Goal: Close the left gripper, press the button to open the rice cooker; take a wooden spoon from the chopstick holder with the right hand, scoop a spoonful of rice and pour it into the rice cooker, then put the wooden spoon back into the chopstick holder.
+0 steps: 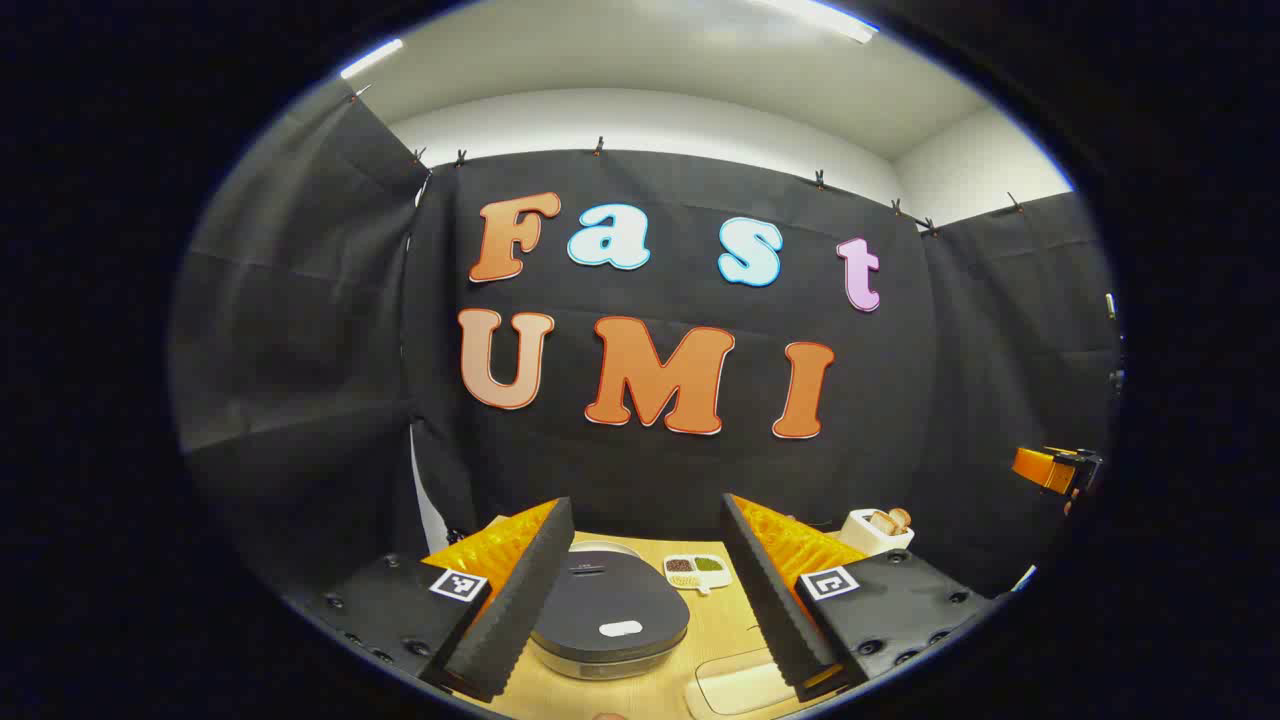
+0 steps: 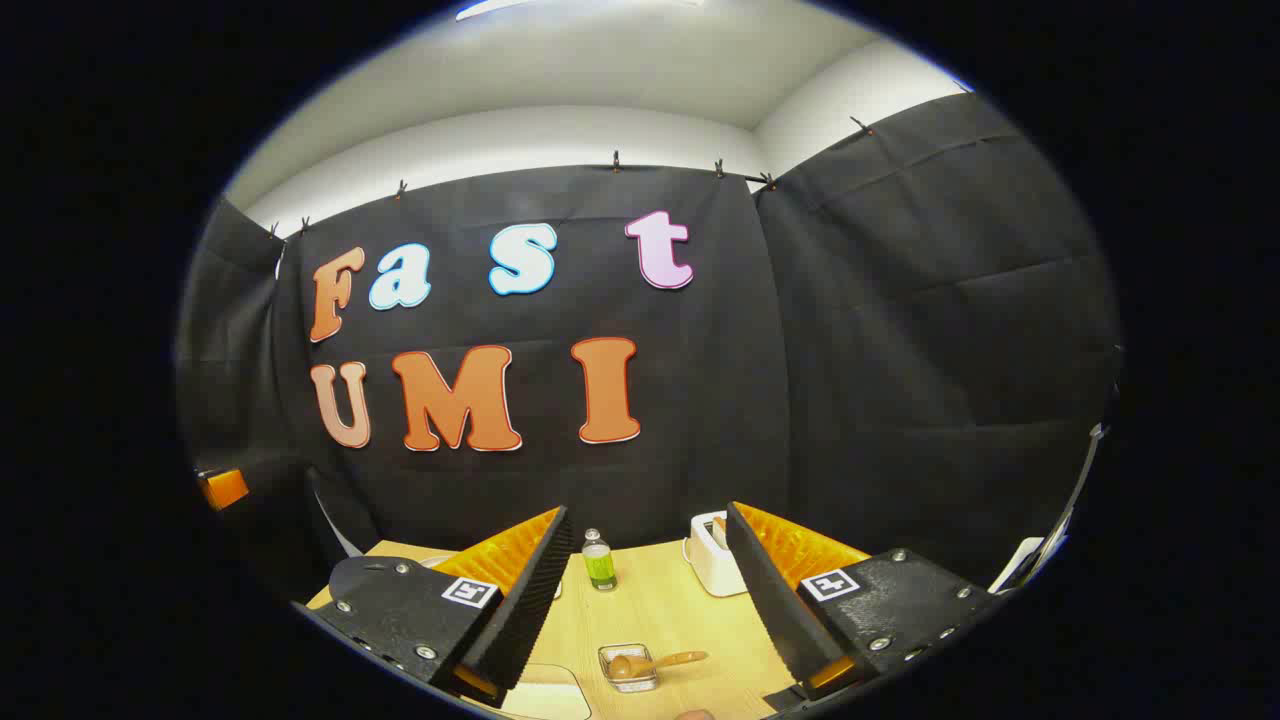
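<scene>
Nothing done yet: rice cooker point(image 1: 608, 620) lid down, left gripper point(image 1: 640, 600) and right gripper point(image 2: 650, 610) both wide, empty

1. The left hand-held gripper point(image 1: 645, 590) is held level, its two fingers spread wide apart and gripping nothing.
2. The right hand-held gripper point(image 2: 650, 600) is held level too, its fingers also spread wide, with nothing between them.
3. The two are well apart.
</scene>
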`<control>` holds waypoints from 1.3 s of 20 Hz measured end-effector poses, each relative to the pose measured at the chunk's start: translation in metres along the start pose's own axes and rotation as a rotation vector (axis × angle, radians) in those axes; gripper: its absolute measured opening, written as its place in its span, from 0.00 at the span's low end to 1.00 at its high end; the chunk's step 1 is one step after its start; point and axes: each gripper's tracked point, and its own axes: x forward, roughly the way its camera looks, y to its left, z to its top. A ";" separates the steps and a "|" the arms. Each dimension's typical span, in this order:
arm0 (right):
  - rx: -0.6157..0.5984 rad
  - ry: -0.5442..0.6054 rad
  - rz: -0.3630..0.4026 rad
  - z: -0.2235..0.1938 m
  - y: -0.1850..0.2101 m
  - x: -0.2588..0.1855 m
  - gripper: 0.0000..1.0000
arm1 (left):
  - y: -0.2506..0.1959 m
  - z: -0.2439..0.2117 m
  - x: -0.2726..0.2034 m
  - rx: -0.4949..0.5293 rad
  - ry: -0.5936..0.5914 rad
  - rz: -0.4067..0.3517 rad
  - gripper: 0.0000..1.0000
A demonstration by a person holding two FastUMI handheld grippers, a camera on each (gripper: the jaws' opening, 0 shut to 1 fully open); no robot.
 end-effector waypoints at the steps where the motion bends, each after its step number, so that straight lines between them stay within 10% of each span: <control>1: -0.013 0.001 -0.005 -0.001 -0.002 0.001 0.95 | 0.001 0.004 -0.001 -0.002 -0.007 0.002 0.98; 26: -0.068 0.029 -0.003 -0.008 -0.003 0.005 0.95 | 0.015 0.034 -0.001 0.086 -0.040 0.044 1.00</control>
